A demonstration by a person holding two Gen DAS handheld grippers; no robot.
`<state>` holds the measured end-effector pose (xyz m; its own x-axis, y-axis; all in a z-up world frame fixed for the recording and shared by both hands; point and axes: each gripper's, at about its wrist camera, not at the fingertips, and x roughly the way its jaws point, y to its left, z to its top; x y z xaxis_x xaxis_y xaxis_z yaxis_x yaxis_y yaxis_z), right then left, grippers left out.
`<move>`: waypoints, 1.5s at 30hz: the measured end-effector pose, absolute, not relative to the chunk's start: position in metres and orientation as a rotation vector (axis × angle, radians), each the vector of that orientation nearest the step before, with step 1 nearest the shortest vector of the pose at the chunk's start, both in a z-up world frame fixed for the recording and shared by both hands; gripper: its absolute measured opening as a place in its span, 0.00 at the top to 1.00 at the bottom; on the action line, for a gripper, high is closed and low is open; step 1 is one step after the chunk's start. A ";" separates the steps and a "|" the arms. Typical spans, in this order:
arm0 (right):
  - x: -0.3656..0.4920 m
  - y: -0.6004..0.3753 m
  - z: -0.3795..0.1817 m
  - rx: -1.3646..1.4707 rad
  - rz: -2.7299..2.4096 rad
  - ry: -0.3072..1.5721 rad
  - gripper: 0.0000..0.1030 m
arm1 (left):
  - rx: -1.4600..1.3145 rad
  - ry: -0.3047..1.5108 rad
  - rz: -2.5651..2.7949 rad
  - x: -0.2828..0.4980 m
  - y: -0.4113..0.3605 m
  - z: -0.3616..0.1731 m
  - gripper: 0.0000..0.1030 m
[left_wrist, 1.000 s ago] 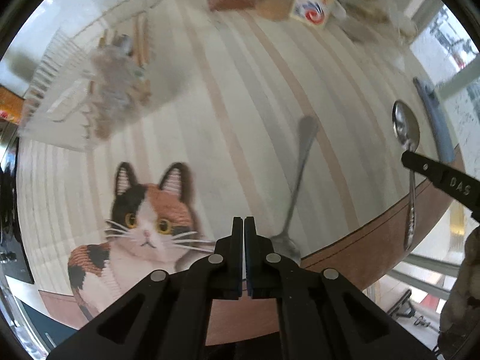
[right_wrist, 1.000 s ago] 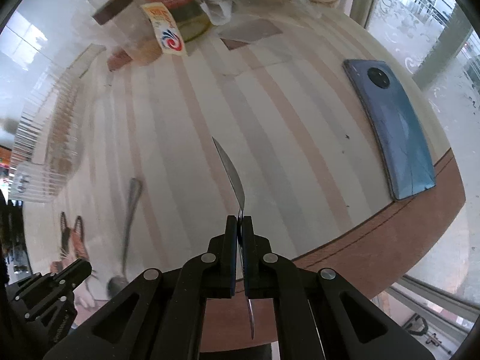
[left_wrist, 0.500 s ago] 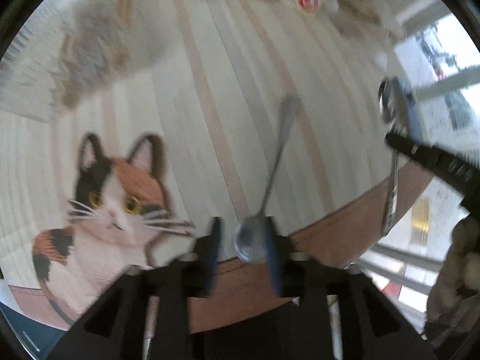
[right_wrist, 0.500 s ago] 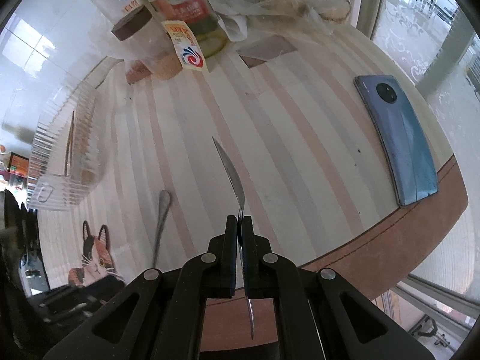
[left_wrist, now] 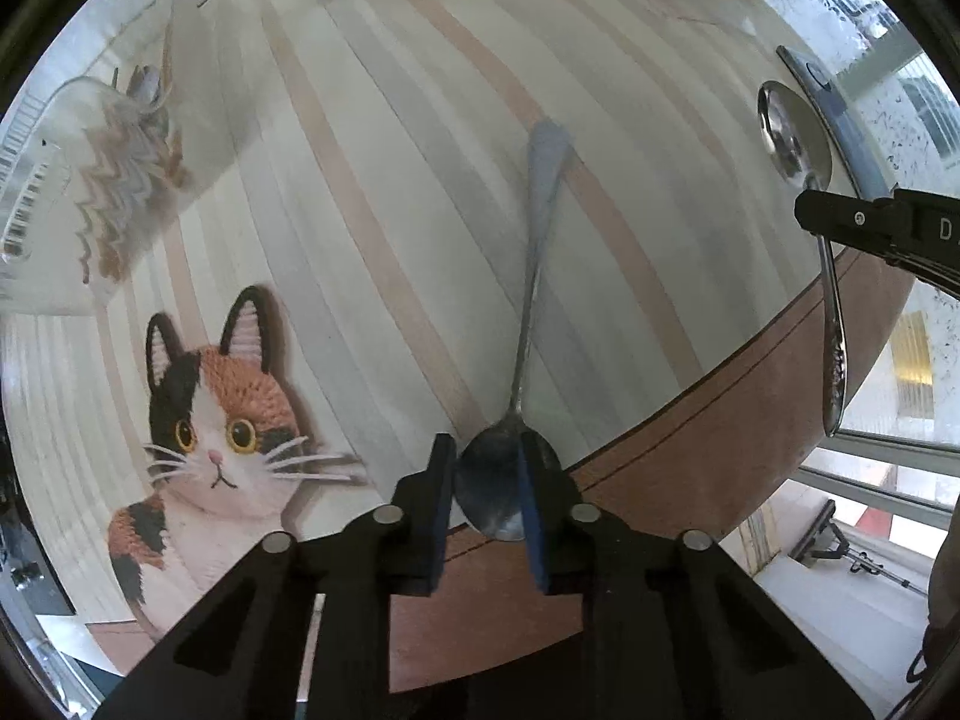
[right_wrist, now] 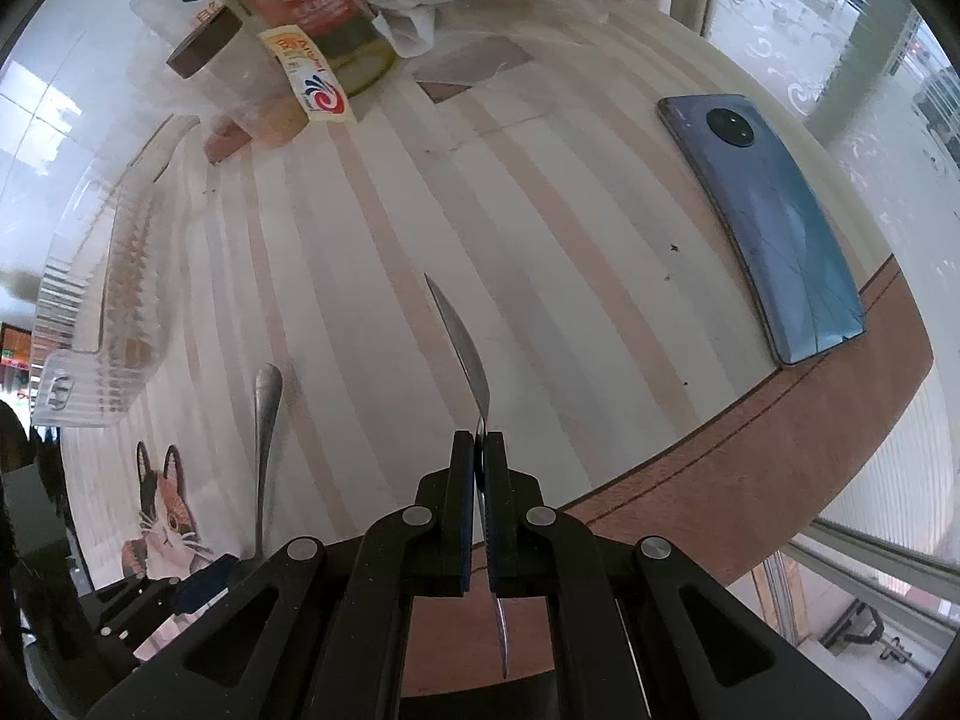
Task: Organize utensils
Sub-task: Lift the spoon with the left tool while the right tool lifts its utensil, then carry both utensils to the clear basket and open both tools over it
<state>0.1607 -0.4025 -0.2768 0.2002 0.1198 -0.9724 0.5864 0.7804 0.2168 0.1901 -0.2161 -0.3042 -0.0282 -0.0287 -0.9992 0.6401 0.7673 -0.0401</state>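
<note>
A metal spoon (left_wrist: 531, 276) lies on the striped table mat, its handle pointing away and its bowl at the near edge. My left gripper (left_wrist: 487, 456) points straight down over that bowl. Its jaws are closing with the bowl between the blue pads (left_wrist: 441, 480), and the right pad overlaps the bowl's edge. I cannot see the pads pressing on it. My right gripper (right_wrist: 480, 456) is shut on the neck of a second spoon (right_wrist: 462, 348), held above the mat and seen edge-on. In the left wrist view this spoon (left_wrist: 792, 138) hangs at the right.
A clear ribbed plastic holder (right_wrist: 102, 330) with sticks in it lies at the far left. Jars and bags (right_wrist: 312, 12) crowd the back. A blue phone (right_wrist: 774, 222) lies at the right, near the brown table edge (right_wrist: 750, 456). A cat picture (left_wrist: 222, 420) marks the mat's near left.
My left gripper opened from shut, moved right and sank over the lying spoon's bowl, then began narrowing around it. The right gripper kept still with its spoon.
</note>
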 end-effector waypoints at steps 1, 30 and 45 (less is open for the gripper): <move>0.160 -0.403 -0.277 0.640 -0.361 1.350 0.97 | 0.508 1.509 -0.575 0.191 -0.217 -0.302 0.90; 0.174 -0.401 -0.241 0.644 -0.353 1.264 0.97 | 0.355 1.314 -0.553 0.228 -0.186 -0.207 1.00; 0.228 -0.389 -0.181 0.597 -0.292 1.164 0.97 | 0.248 1.178 -0.520 0.282 -0.180 -0.146 1.00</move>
